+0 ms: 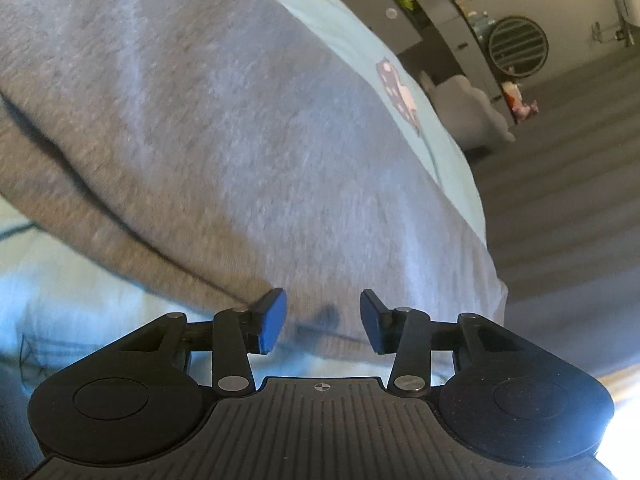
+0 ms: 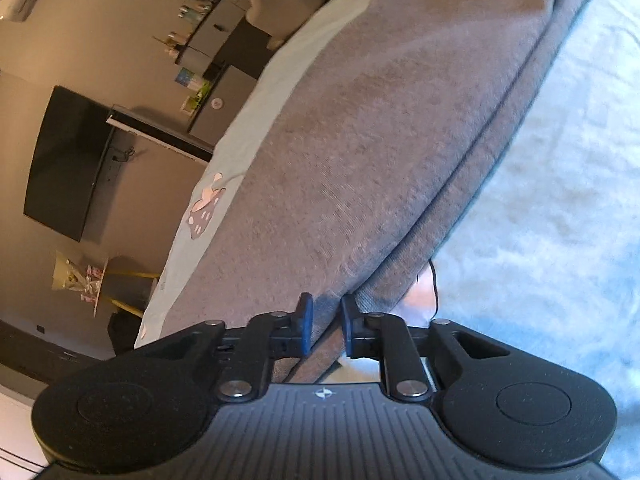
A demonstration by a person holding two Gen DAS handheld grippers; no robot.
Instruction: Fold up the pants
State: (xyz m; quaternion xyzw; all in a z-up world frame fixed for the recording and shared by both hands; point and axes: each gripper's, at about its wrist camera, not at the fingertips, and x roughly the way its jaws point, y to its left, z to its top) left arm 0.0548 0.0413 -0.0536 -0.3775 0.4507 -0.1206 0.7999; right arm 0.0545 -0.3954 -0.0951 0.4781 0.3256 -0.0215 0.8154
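Pants (image 1: 208, 120): grey, lying on a pale blue bedsheet (image 1: 72, 280), already doubled over, layered edges visible in the right wrist view. Left gripper (image 1: 323, 322): jaws spread, blue pads clear of the cloth, sitting just over the near hem. Right gripper (image 2: 325, 325): jaws nearly together with the layered edge of the pants between them; can't tell if the pads actually press on it. Dark TV (image 2: 68, 160) on the wall beyond the bed.

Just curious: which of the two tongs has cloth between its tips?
The right tongs: the grey pants' edge runs between the tips. The left tongs stand wider, tips bare over the pants.
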